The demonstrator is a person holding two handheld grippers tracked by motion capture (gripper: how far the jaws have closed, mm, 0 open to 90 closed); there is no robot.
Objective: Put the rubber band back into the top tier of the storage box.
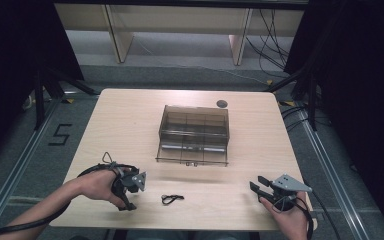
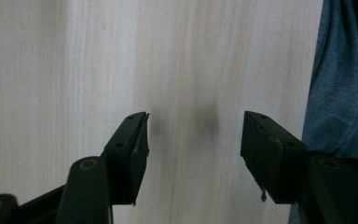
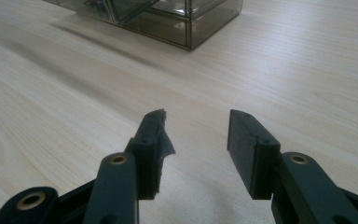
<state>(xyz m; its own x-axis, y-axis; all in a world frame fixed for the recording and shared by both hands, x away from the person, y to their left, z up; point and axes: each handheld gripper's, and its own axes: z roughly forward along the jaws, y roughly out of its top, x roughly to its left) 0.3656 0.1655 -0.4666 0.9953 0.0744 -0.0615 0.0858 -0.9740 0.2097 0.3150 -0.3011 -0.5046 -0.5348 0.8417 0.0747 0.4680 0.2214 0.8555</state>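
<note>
A smoky see-through drawer box (image 1: 194,131) stands mid-table with its lower drawer pulled out toward me. A small black looped cord (image 1: 172,199) lies on the wood near the front edge. Just left of the cord, my left gripper (image 1: 128,204) points down at the table. Its jaws (image 2: 193,140) are open over bare wood with nothing between them. At the front right my right gripper (image 1: 258,182) lies low and aims toward the box (image 3: 168,18); it is open (image 3: 196,140) and empty.
The light wooden table (image 1: 130,125) has a round black cable hole (image 1: 222,103) at its back right. Blue fabric of the person's clothing (image 2: 345,79) lies along the right edge of the left gripper view. Dark stands and cables flank the table on the floor.
</note>
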